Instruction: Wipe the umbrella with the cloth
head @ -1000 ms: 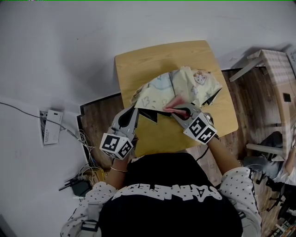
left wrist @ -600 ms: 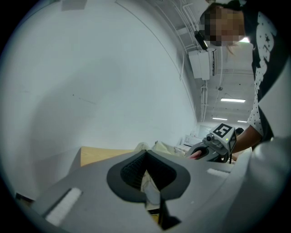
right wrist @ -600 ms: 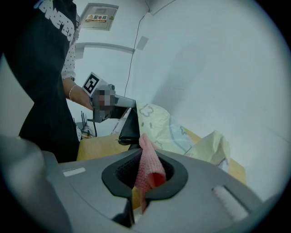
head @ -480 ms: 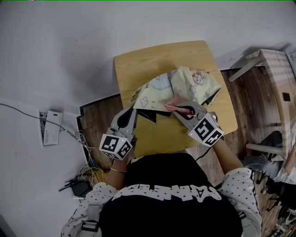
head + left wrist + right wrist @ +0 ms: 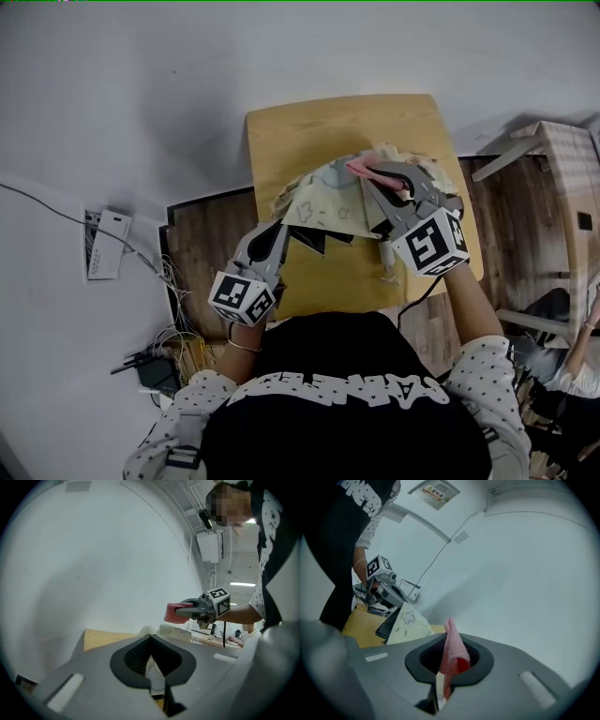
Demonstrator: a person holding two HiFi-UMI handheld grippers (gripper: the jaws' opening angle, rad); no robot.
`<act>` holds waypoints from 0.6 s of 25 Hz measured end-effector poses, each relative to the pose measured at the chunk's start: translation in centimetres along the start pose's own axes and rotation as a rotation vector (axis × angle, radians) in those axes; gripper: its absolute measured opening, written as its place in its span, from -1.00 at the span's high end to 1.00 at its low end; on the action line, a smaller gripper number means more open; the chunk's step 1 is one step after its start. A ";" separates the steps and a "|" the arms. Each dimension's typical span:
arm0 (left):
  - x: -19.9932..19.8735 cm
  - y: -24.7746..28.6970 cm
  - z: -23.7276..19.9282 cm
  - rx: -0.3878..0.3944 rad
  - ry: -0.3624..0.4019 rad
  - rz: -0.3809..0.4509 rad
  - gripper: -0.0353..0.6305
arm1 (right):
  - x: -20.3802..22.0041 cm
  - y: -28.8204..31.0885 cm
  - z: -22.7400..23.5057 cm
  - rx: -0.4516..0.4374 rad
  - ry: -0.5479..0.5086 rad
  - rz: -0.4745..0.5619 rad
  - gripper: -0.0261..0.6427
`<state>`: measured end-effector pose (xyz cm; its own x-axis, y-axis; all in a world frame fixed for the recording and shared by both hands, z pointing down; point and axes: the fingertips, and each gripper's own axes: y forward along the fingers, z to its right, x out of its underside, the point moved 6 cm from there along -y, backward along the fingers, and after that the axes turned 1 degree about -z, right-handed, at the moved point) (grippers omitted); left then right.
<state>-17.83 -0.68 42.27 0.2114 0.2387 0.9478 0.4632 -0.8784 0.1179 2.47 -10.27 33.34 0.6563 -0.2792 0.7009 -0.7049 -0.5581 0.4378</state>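
Here, left gripper [image 5: 273,230] pinches the umbrella [image 5: 323,197] rim; right gripper [image 5: 382,176], above the umbrella, clamps the cloth [image 5: 357,168]; snagging could pull the rim free.

Probably an office (floor cables [image 5: 176,339], small desk [image 5: 309,141]).

A small square table of pale yellow wood [image 5: 319,131] – rounded at the corners – stands on a dark plank floor [image 5: 202,239]; a cream cartoon-printed fabric umbrella [image 5: 323,202] rests on it.
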 end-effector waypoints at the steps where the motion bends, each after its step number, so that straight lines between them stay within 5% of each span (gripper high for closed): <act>1: 0.0 0.0 0.0 -0.005 -0.001 0.001 0.88 | -0.1 0.4 0.3 0.015 -0.035 -0.006 0.82; 6: 0.1 -0.1 0.0 -0.018 -0.007 0.002 0.88 | 1.5 2.8 0.3 0.009 -0.150 -0.078 0.82; 15: 0.0 -0.3 0.0 -0.024 -0.006 -0.002 0.88 | 4.9 4.1 -1.5 -0.077 -0.108 -0.157 0.82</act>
<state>-17.97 -0.46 42.30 0.2160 0.2428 0.9457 0.4430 -0.8875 0.1267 2.39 -12.78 39.38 0.7820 -0.2776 0.5580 -0.6072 -0.5410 0.5818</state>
